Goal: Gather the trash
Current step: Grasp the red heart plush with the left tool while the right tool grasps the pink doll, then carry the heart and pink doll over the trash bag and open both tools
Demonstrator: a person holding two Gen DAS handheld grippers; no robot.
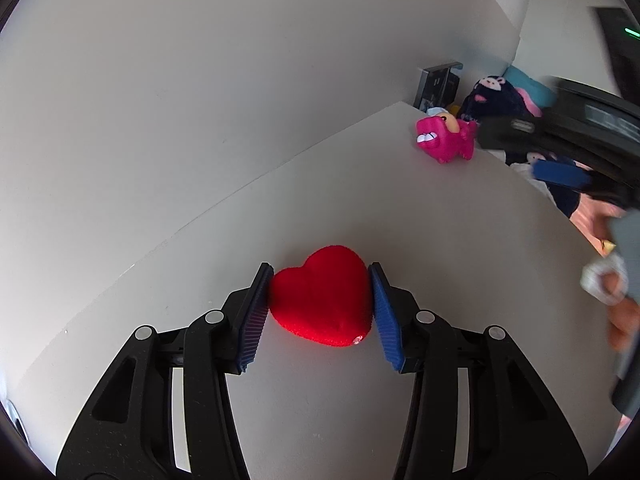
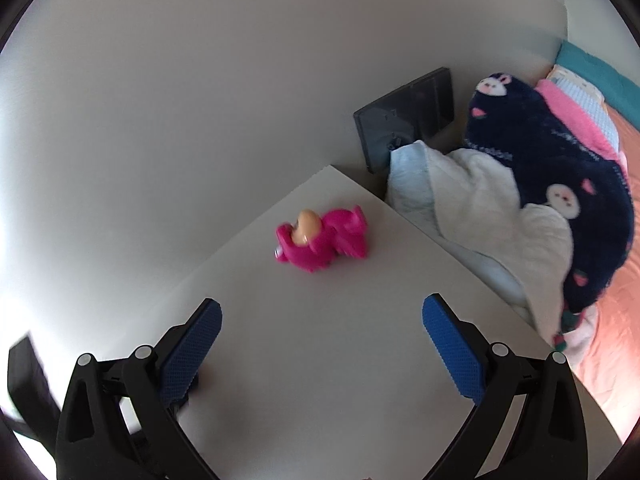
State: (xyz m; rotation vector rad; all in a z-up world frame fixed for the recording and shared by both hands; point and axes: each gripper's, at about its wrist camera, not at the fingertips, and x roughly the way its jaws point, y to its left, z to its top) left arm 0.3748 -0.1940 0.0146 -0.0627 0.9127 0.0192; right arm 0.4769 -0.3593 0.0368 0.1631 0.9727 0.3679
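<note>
A red heart-shaped sponge [image 1: 322,296] lies on the white table [image 1: 400,208]. My left gripper [image 1: 320,276] is shut on it, with a blue pad touching each side. A pink toy dinosaur [image 1: 446,138] sits near the table's far corner; it also shows in the right wrist view [image 2: 320,240]. My right gripper [image 2: 320,312] is open and empty above the table, short of the dinosaur. It shows blurred in the left wrist view [image 1: 560,172] at the right.
A bed with a white quilt [image 2: 480,208], a dark navy plush blanket [image 2: 560,168] and an orange sheet [image 2: 616,320] runs along the table's right edge. A dark wall panel [image 2: 404,120] stands behind the table corner. White wall is to the left.
</note>
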